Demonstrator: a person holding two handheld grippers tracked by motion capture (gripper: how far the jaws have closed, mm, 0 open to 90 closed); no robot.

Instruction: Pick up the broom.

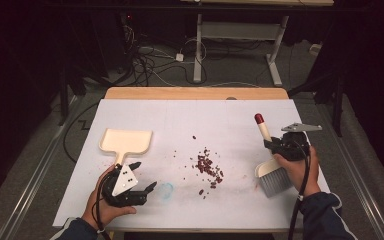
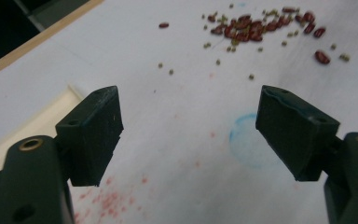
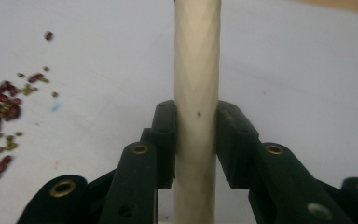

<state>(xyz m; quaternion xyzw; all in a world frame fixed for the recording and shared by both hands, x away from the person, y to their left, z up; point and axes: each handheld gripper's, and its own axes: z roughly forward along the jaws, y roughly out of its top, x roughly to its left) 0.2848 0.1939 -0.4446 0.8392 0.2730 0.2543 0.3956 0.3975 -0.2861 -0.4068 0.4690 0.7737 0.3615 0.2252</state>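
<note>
A small brush with a cream handle (image 1: 263, 131), a red tip and grey bristles (image 1: 274, 180) is at the right of the white table; my right gripper (image 1: 275, 146) is shut on the handle. In the right gripper view the pads (image 3: 165, 135) press on both sides of the handle (image 3: 196, 56). A loose pile of red beans and small green ones (image 1: 208, 167) lies mid-table. A cream dustpan (image 1: 126, 140) rests at the left. My left gripper (image 1: 145, 175) stands open just in front of the pan's handle, with nothing between the jaws (image 2: 191, 116).
A faint blue ring (image 2: 247, 140) and pink stains mark the white table sheet (image 1: 240, 115). A few stray beans (image 2: 164, 25) lie apart from the pile. The table's wooden far edge (image 1: 195, 93) borders a floor with cables and desk legs.
</note>
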